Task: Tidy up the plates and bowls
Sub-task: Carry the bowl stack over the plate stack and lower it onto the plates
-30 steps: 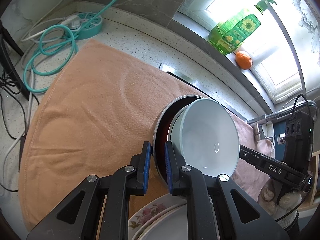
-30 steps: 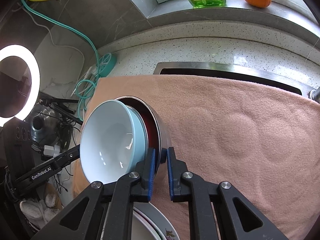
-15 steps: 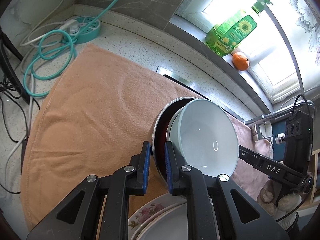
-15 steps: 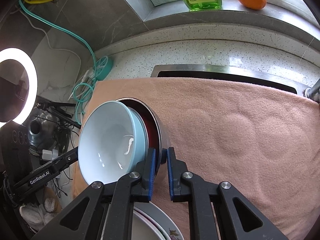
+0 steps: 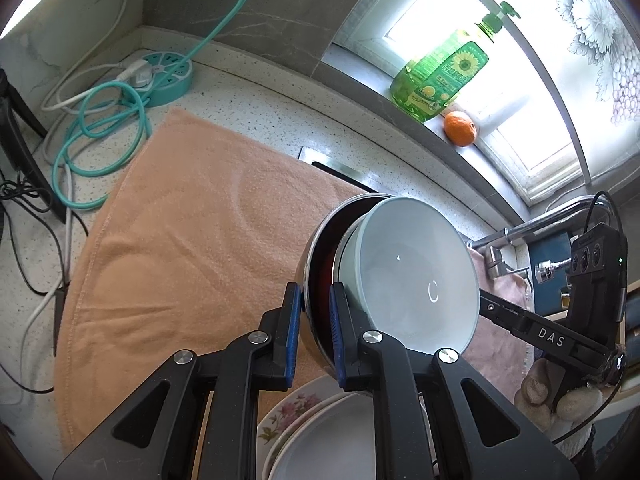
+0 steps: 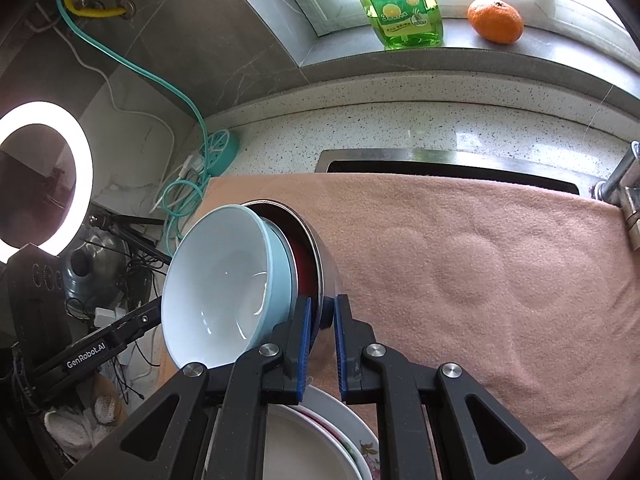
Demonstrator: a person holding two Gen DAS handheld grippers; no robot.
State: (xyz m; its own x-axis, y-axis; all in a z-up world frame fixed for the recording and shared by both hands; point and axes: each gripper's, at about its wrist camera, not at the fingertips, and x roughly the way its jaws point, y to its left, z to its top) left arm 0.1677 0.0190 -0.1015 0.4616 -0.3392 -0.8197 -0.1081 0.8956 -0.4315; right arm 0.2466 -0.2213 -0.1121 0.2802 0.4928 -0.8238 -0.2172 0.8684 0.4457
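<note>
Kitchen counter [image 5: 248, 92] of speckled stone, covered by a peach towel [image 5: 192, 240] that also spans the sink [image 6: 448, 164]; a window sill runs behind. At far left, a teal power hub [image 5: 168, 76] with looped cable. At centre, the bowl stack: a light-blue bowl [image 5: 416, 280] nested in a steel bowl [image 5: 316, 248] with a red interior, carried tilted above the towel. The left gripper [image 5: 314, 332] is clamped narrow on the steel rim on one side, and the right gripper [image 6: 322, 344] is clamped likewise on the opposite side. Directly below lie the plates [image 5: 320, 440], one with a floral border. At right, a green soap bottle [image 5: 444, 76] and an orange [image 5: 460, 128] on the sill, and the tap [image 5: 508, 240].

Risk: only the steel rim is gripped, so the blue bowl rests loose; further tilt could slide it out onto the plates. Uneven lift between the two hands could also twist the rim from the pads.

Legible text: "DAS" and "GenRobot.AI" on the gripper arms; the bottle carries Chinese characters and a sunflower picture.
</note>
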